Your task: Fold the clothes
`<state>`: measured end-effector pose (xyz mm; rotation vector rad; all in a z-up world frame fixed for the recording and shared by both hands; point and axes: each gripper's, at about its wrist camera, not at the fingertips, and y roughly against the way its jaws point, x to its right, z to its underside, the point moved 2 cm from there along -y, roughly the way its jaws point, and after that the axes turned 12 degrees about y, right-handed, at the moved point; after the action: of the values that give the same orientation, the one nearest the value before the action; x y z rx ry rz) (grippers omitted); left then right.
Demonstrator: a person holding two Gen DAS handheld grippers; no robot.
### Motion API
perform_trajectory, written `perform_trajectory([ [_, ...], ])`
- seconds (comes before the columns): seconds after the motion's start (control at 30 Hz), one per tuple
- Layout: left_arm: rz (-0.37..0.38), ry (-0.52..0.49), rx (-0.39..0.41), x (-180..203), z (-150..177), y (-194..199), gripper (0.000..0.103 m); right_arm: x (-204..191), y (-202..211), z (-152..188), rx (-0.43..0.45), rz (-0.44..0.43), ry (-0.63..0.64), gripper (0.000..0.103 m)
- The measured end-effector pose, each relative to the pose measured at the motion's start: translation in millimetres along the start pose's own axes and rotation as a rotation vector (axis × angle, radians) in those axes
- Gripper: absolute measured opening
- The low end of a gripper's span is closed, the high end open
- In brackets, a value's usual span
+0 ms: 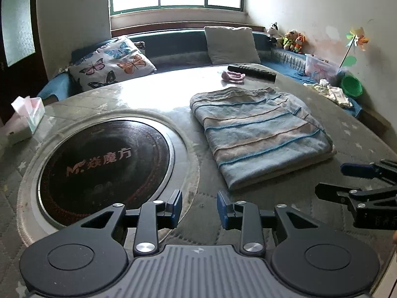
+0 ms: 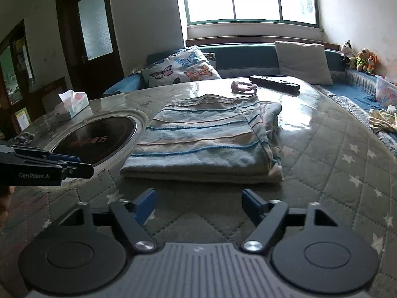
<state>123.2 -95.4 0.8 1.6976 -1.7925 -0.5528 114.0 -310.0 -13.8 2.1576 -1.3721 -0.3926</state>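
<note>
Blue-striped folded cloth lies flat beside the round hotplate; tissue box beyond holds tissues. Left gripper and right gripper fingers spread, empty.

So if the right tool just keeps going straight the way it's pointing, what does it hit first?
Probably the near edge of the folded striped garment: the open right tool points at it over bare quilted table cover, though depth is uncertain.

Two pillows, three stuffed toys, one folded garment, one remote.
</note>
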Motion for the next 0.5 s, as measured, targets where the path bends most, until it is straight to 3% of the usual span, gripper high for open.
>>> perform_trajectory([
  [0.5, 0.020, -0.042, 0.049, 9.9, 10.4, 7.8, 0.034, -11.5, 2.7, 11.0, -0.018, 0.046, 0.006, 0.098],
])
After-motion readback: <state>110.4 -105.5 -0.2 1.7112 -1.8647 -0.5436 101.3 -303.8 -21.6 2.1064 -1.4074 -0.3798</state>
